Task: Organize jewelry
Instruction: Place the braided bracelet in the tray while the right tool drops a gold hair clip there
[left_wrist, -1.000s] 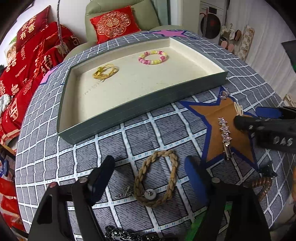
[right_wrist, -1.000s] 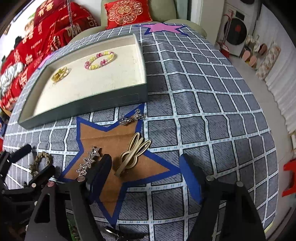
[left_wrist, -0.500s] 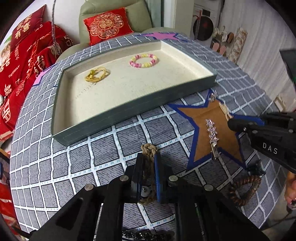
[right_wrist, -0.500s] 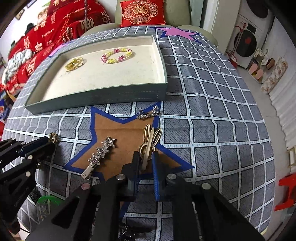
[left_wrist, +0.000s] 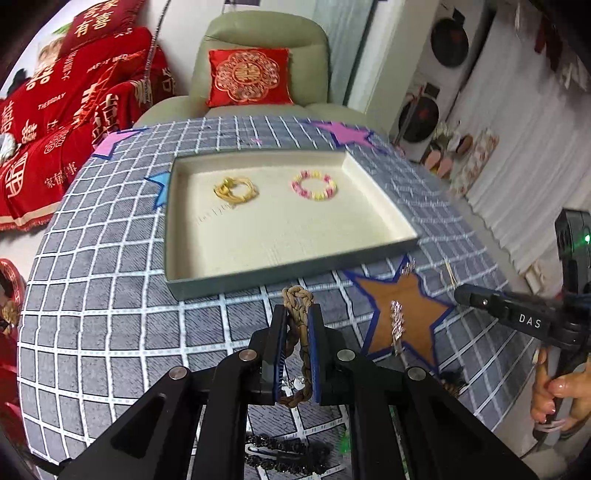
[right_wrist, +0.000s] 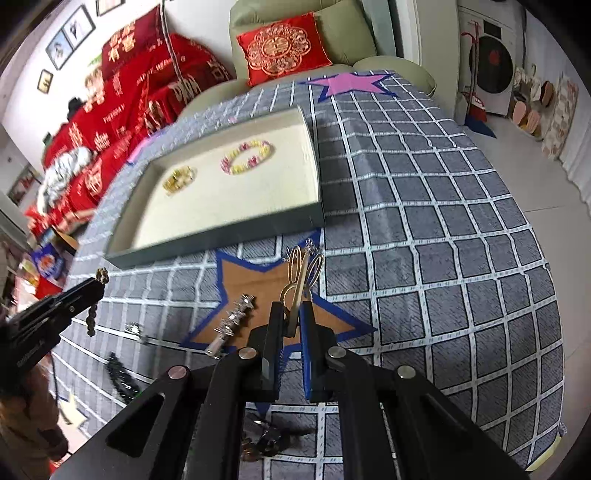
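Note:
My left gripper is shut on a brown braided bracelet and holds it above the checked cloth, just short of the tray's near wall. My right gripper is shut on a gold rabbit-ear hair clip, lifted over the brown star patch. The grey tray with a cream lining holds a gold bracelet and a pink-and-yellow bead bracelet. A silver star hair clip lies on the star patch.
A small silver clip lies at the star's far tip. A dark chain lies under my left gripper, and another dark piece lies on the cloth at left. A sofa with a red cushion stands behind the table.
Both grippers closed on their items a second ago and have since lifted them off the cloth, the views rising and tilting toward the tray.

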